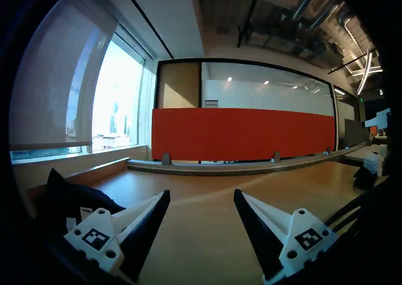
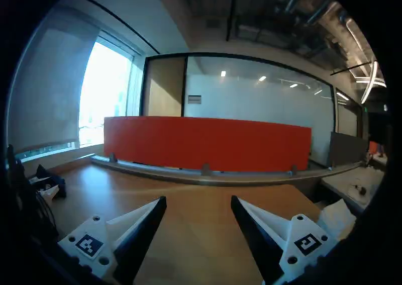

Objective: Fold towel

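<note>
Grippers both wide open, empty: left gripper [image 1: 201,192], right gripper [image 2: 198,198], over wooden bench [image 1: 206,240]. White crumpled cloth [image 2: 335,218], likely towel, off right of right gripper. Risk: both aimed level, away from cloth; sideways reach could miss its edge.

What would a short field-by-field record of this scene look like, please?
Surface: wooden table
Left: left claw open, holding nothing, above the table
Right: right claw open, holding nothing, above the table
Cloth: white cloth, crumpled, low on the right in the right gripper view; possibly the towel; not gripped
Backdrop: red panel along the table's far edge; window to the left
Other: dark bag beside the left claw
</note>
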